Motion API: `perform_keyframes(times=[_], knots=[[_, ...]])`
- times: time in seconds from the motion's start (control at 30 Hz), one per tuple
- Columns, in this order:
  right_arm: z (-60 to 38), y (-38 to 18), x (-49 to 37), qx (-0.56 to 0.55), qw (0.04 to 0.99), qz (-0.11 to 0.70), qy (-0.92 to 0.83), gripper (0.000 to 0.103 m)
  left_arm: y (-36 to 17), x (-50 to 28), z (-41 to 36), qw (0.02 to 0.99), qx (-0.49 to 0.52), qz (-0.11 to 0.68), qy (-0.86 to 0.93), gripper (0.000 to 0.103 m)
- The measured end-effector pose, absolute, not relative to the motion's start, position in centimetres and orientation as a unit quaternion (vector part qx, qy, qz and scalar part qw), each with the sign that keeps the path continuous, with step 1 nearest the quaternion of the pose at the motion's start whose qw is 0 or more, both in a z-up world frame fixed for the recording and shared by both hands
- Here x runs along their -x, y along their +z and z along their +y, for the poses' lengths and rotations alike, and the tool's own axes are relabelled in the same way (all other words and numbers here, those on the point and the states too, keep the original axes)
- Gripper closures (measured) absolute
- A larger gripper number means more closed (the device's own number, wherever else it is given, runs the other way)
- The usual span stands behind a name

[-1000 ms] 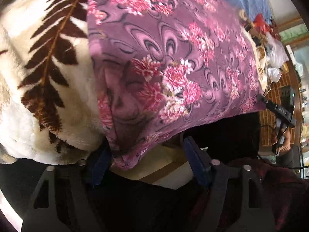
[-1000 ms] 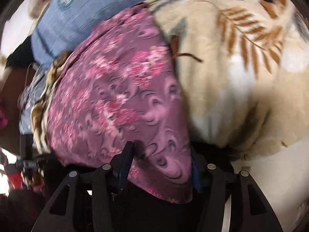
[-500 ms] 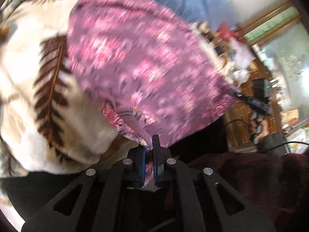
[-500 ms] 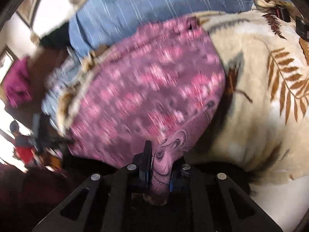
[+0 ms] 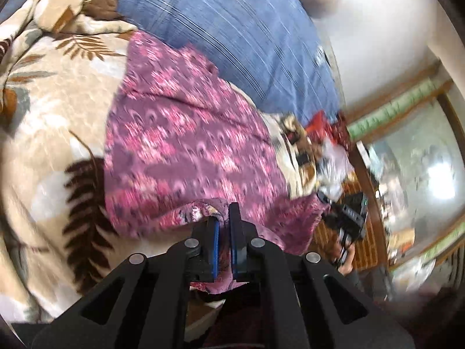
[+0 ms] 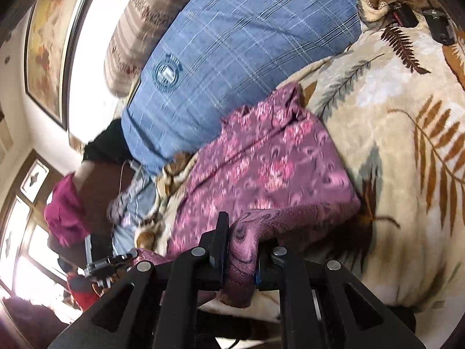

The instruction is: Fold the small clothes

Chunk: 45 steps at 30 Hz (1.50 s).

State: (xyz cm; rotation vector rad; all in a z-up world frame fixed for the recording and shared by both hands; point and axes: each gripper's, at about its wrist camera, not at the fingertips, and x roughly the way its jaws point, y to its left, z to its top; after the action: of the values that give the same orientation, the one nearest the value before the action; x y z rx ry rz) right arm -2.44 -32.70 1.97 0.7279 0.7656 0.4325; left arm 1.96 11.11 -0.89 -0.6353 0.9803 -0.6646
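A purple garment with pink flowers (image 5: 186, 148) lies spread on a cream blanket with leaf prints (image 5: 52, 122). My left gripper (image 5: 223, 218) is shut on the garment's near left corner, a thin fold pinched between the blue pads. In the right wrist view the same garment (image 6: 270, 168) stretches away from my right gripper (image 6: 241, 232), which is shut on a thick bunch of its near right corner. Both held corners are raised off the blanket, and the near hem sags between them. The other gripper (image 5: 343, 218) shows at the right of the left wrist view.
A blue plaid pillow (image 6: 238, 40) lies beyond the garment, with a striped pillow (image 6: 136, 29) behind it. Small dark items (image 6: 421, 20) rest on the blanket's far right corner. Red and white clutter (image 5: 325, 133) sits past the bed's edge, with windows beyond.
Both grippers closed on the garment's near corners and lifted them off the blanket. The views tilted up, so the pillows and the room now show.
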Motion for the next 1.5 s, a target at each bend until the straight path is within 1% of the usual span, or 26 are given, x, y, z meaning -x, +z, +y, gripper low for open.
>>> perform_keyframes(times=[0.4,0.7,0.87,0.93,1.07,1.13,1.2,1.27,1.3,1.4,1.5], knots=[[-34.1,1.2,-9.0,-0.401,0.838,0.334,0.156,0.089,-0.9,-12.0,13.4,0.790,0.346,0.444,-0.243,0.099],[-34.8,-1.1,-17.7,-0.453,0.821,0.326,0.120,0.089,-1.0,-20.5,14.3,0.793,0.372,0.432,-0.215,0.099],[-34.7,-3.0,-21.3,-0.473,0.806,0.340,0.102,0.089,-2.5,-25.1,14.2,0.786,0.375,0.453,-0.192,0.099],[-34.8,-3.7,-22.3,-0.479,0.799,0.350,0.096,0.086,-3.4,-26.6,14.1,0.777,0.379,0.467,-0.183,0.099],[-35.2,-4.7,-24.2,-0.507,0.770,0.374,0.100,0.083,-4.7,-28.7,14.4,0.756,0.406,0.482,-0.176,0.099],[-36.1,-4.9,-25.2,-0.539,0.752,0.364,0.110,0.077,-4.8,-29.4,15.0,0.745,0.435,0.475,-0.175,0.099],[-37.2,-5.2,-25.7,-0.579,0.736,0.337,0.100,0.066,-5.1,-30.3,15.4,0.732,0.462,0.471,-0.172,0.099],[-38.2,-5.6,-25.9,-0.608,0.724,0.317,0.077,0.061,-5.3,-31.2,15.4,0.725,0.465,0.484,-0.154,0.099],[-38.5,-5.6,-26.0,-0.612,0.724,0.313,0.064,0.060,-5.4,-31.5,15.4,0.721,0.467,0.491,-0.146,0.099],[-38.8,-4.8,-25.5,-0.584,0.746,0.315,0.041,0.060,-5.5,-31.9,15.9,0.709,0.484,0.493,-0.142,0.099],[-38.2,-3.7,-24.6,-0.534,0.777,0.332,0.042,0.057,-5.7,-31.8,16.8,0.697,0.509,0.485,-0.140,0.089]])
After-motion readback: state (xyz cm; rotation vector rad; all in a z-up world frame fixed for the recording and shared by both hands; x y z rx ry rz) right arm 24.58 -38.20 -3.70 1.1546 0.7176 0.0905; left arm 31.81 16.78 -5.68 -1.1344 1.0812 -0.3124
